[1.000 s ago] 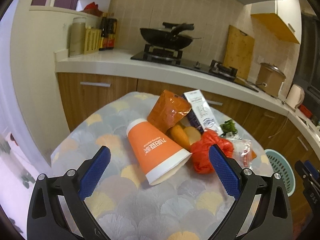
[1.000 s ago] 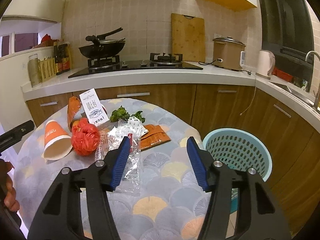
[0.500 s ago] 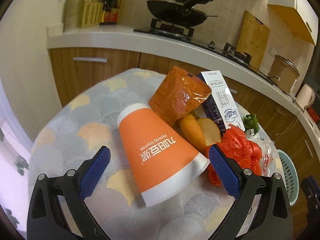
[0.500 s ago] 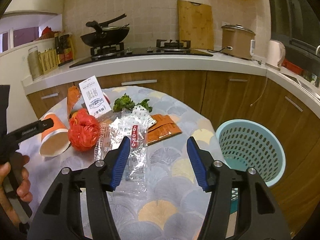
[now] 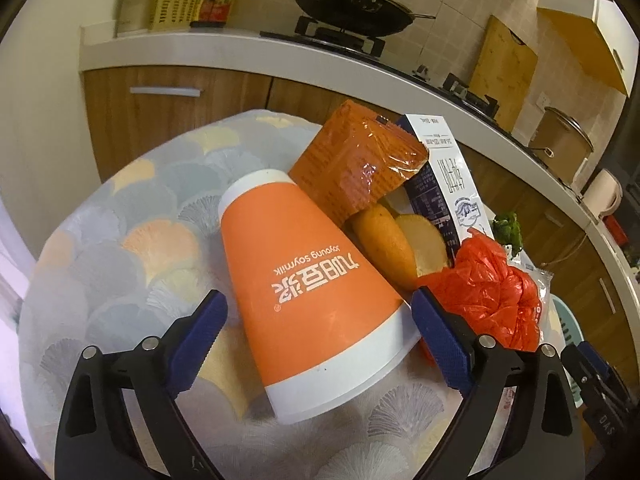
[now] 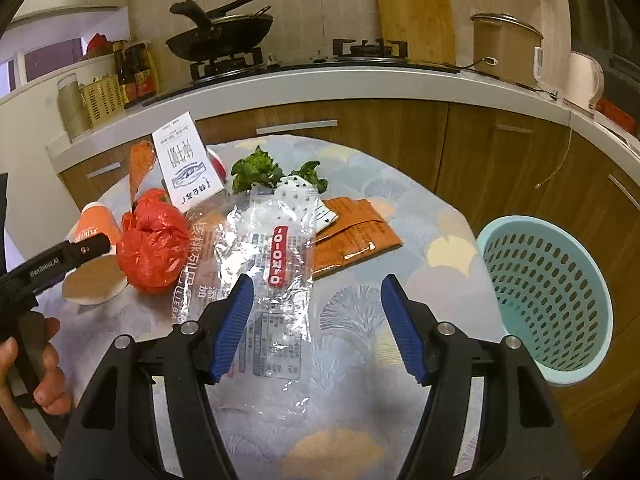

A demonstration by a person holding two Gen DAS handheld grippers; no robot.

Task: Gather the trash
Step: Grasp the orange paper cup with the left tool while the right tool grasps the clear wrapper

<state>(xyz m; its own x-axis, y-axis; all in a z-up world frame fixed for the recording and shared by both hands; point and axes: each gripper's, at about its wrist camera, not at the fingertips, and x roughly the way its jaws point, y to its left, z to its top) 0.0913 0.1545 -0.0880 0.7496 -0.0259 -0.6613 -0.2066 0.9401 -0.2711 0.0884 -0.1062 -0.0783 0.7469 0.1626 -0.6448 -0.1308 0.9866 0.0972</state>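
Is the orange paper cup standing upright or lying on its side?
Lying on its side: the orange paper cup rests on the table, its open mouth visible from the right wrist view.

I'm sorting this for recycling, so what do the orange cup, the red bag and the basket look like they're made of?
Orange cup: likely coated paper; smooth matte printed wall, brown paper-like inside in the right wrist view.
Red bag: thin plastic film; crumpled into a ball with glossy creases.
Basket: looks like moulded rigid plastic; pale blue, even rows of holes, smooth rim.
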